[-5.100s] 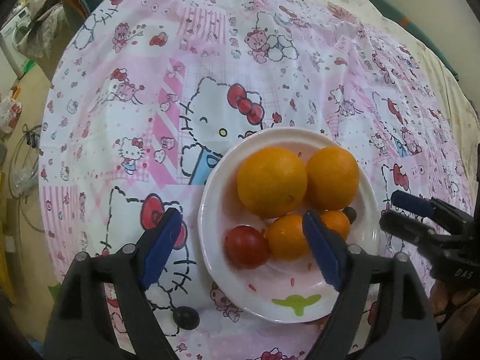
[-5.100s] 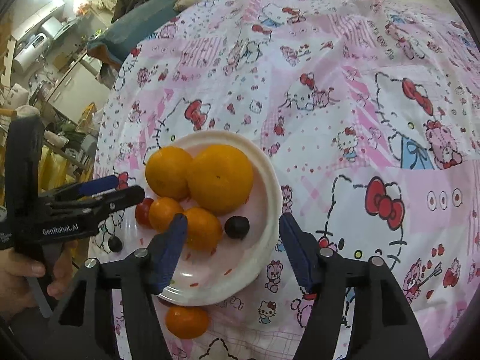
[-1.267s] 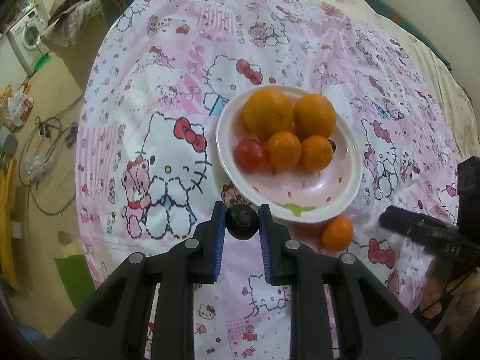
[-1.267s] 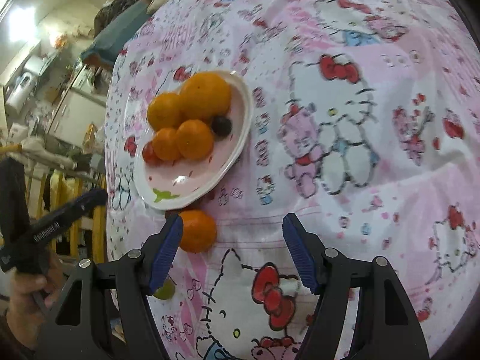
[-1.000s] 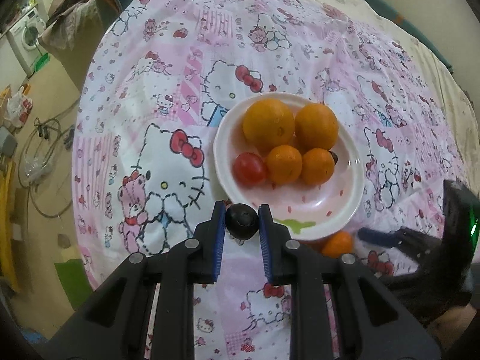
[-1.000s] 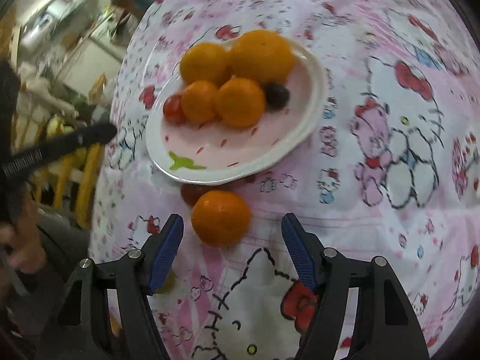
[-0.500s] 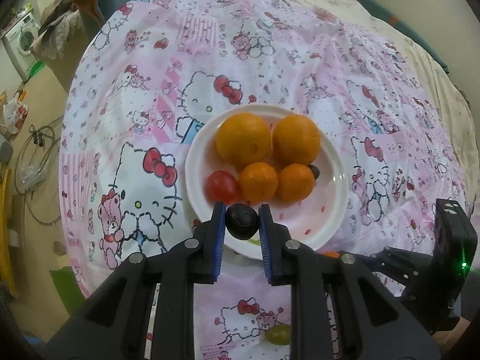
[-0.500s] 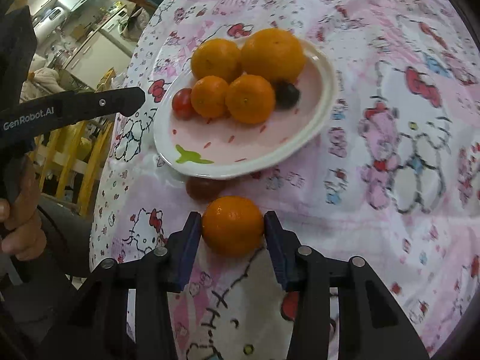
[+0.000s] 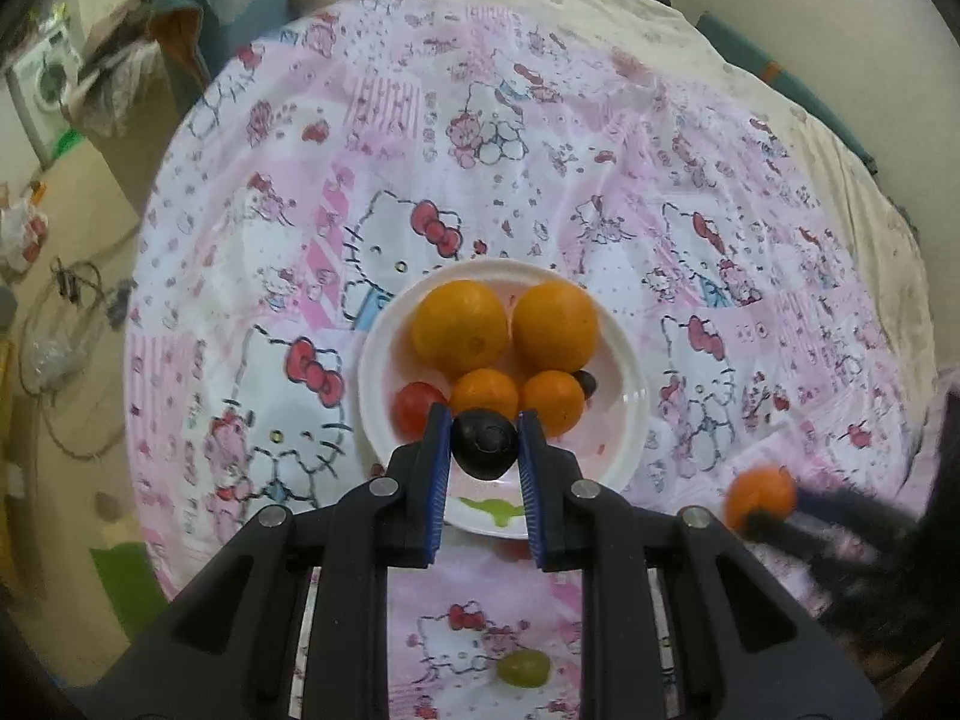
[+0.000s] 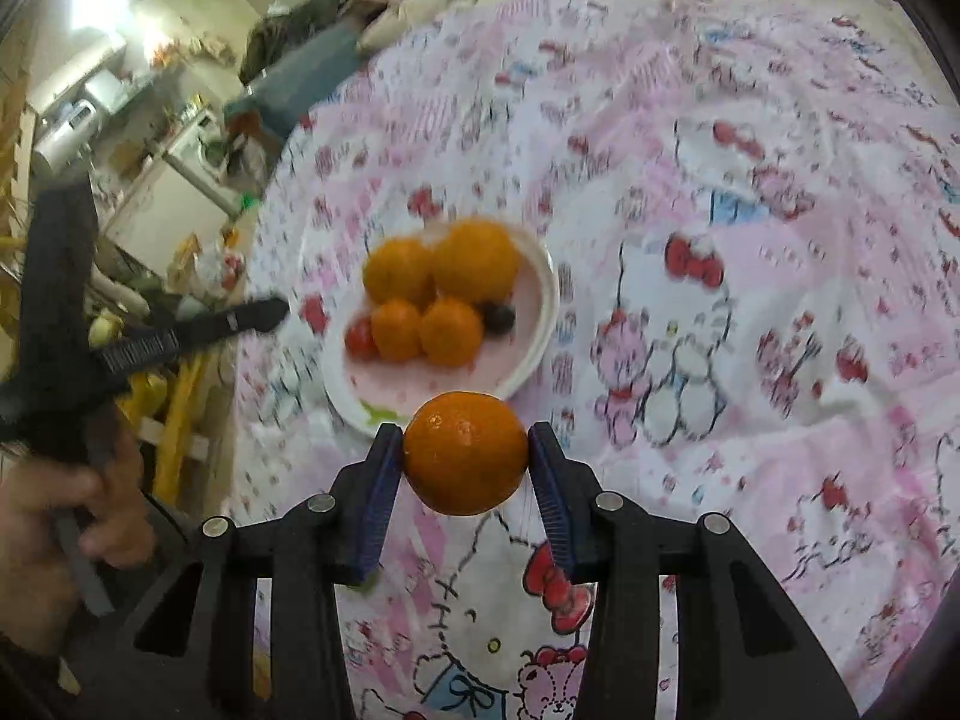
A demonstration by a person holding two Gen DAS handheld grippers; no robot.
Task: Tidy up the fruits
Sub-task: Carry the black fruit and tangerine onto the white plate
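- The left gripper (image 9: 483, 443) is pinching a dark, glossy, round plum-like fruit (image 9: 483, 444) between its blue pads, jaws nearly together, the fruit sitting right at the fingertips.
- The right gripper (image 10: 466, 453) is clamping a small mandarin (image 10: 465, 453) by its two sides; the peel is looking bright orange and dimpled, and the jaws are standing partly apart around it.
- Just beyond the left fingertips a white plate (image 9: 624, 360) is sitting on the pink cartoon-cat tablecloth (image 9: 510, 168), with the dark fruit hanging over its near part.
- On the plate two large oranges (image 9: 461, 329) are lying at the far side, touching each other.
- Two smaller mandarins (image 9: 485, 391) are lying in front of them, nearer the left pads, with a red tomato (image 9: 414, 405) just to their left.
- A second small dark fruit (image 9: 585, 383) is peeking out at the right of the smaller pair, mostly hidden behind them.
- A green mark (image 9: 489, 507) is showing on the plate's near rim, between the left fingers.
- A green grape (image 9: 523, 668) is lying on the cloth below the left jaws, well short of the plate.
- From the right wrist view the plate is lying ahead and slightly left of the held mandarin, and the piled fruit is crowding its far half.
- A hand (image 10: 66, 516) is gripping the left tool's handle at the left edge there, blurred.
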